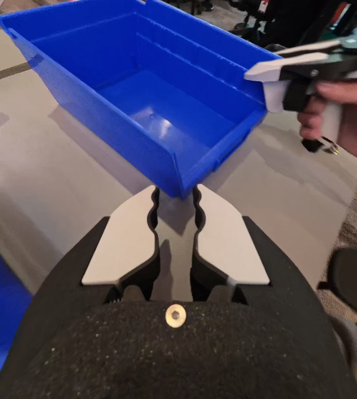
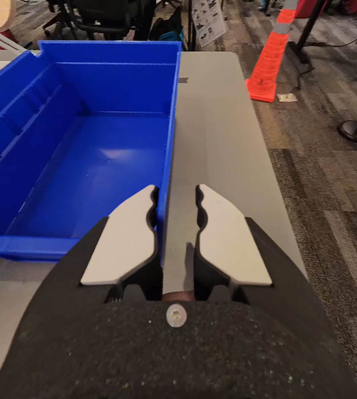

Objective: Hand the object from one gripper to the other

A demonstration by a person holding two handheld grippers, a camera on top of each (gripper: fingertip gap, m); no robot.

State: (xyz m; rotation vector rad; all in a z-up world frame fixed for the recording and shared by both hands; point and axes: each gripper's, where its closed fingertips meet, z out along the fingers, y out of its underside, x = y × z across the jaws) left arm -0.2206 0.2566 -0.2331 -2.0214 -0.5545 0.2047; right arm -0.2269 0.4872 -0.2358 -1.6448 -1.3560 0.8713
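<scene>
**Operator:** State of the tongs and location of the object?

**Technician:** The open-topped blue plastic storage bin [image 1: 130, 97] sits over the grey tabletop [image 2: 216, 129]; the views do not settle whether it rests flat or is tipped. The left gripper [image 1: 176, 190] stands open, with the bin's near corner just at its fingertips. The right gripper [image 2: 176, 187] is also spread; it straddles the bin's right side wall, one finger inside and one outside. The wall lies against the inner finger, and the outer finger stands clear of it. Neither gripper clamps the bin.

**Operator:** Likely faults from here?

**Technician:** Fault one: the left gripper closes on the corner; a corner gives the pads two angled faces, so the bin may squirt out or twist. Fault two: a hold on one thin wall far from the bin's centre lets the bin swing down about the pads. Fault three: one gripper lets go before the other has seated, and the bin drops onto the table or slides toward the table edge, which lies near on the right. Fault four: the person's hand [image 1: 356, 121] pulls while both grippers hold, and the wall flexes and slips free.
</scene>
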